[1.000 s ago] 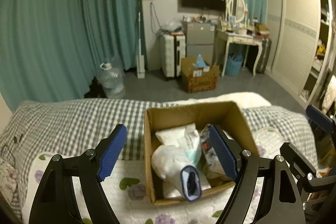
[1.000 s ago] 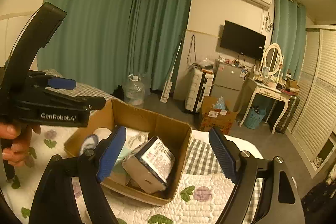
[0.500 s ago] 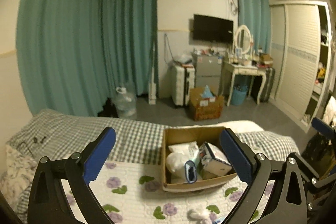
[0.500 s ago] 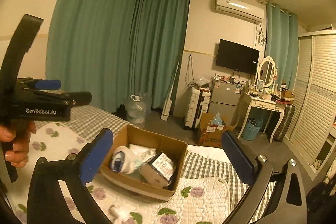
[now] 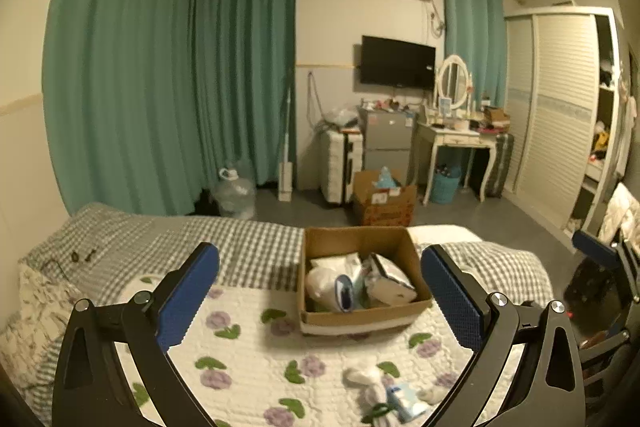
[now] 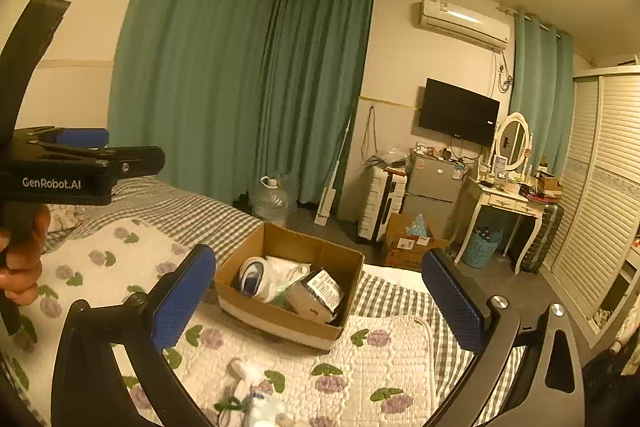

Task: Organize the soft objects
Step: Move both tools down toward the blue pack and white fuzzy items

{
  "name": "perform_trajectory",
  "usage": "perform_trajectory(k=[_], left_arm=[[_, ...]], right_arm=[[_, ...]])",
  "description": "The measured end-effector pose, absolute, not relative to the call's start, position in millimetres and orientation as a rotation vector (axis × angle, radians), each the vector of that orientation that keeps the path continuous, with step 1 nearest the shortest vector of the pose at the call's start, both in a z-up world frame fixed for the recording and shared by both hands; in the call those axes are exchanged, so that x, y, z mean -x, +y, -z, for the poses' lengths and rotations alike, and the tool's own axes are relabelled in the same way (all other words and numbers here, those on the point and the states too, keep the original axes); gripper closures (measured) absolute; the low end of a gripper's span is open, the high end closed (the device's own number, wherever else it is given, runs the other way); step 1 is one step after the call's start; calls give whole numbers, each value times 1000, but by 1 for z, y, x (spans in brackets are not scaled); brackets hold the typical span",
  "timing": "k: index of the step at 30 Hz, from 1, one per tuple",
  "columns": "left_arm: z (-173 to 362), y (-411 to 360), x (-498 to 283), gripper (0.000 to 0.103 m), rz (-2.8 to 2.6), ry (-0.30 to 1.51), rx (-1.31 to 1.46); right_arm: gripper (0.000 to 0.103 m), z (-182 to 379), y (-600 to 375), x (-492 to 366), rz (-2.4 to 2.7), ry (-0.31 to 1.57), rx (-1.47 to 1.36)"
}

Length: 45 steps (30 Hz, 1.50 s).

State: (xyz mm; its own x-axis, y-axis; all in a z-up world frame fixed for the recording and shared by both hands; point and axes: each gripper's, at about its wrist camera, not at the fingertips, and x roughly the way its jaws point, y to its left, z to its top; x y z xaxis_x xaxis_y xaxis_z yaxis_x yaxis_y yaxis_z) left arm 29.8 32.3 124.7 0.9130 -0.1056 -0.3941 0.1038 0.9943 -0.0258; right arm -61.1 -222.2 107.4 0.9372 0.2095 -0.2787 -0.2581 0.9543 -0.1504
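Left wrist — cardboard box (image 5: 362,315) holds soft packs (image 5: 352,281).

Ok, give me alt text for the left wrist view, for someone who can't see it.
The open, empty left gripper looks over a flowered quilt at an open cardboard box holding white soft items and packets. A few small white items lie loose on the quilt nearer the camera; green curtains hang behind.

Both tools (image 5: 320,295) (image 6: 318,297) wide open, empty

Bare quilt (image 5: 248,367) btwn fingers & box (image 5: 360,315)
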Motion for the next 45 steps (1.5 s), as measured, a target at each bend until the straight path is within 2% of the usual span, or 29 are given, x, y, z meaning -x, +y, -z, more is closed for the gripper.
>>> perform_trajectory(k=[10, 19, 24, 31, 36, 42, 45], left_arm=[[-89, 27, -17, 0, 106, 390, 8], [-34, 20, -36, 2, 144, 509, 20], [3, 6, -45, 18, 163, 589, -34], [58, -13, -56, 26, 198, 706, -98], [99, -18, -56, 26, 227, 826, -127], [140, -30, -50, 26, 293, 950, -135], [156, -31, -56, 26, 318, 1007, -88]], right_arm=[[0, -72, -238, 67, -259, 295, 180], [0, -20, -247, 47, -273, 413, 202], [0, 23, -248, 28, -302, 529, 262], [0, 82, -244, 7, -329, 711, 338], [0, 106, -251, -5, -347, 798, 327], [13, 134, -256, -20, -365, 907, 323], [14, 145, -253, -23, -381, 956, 338]])
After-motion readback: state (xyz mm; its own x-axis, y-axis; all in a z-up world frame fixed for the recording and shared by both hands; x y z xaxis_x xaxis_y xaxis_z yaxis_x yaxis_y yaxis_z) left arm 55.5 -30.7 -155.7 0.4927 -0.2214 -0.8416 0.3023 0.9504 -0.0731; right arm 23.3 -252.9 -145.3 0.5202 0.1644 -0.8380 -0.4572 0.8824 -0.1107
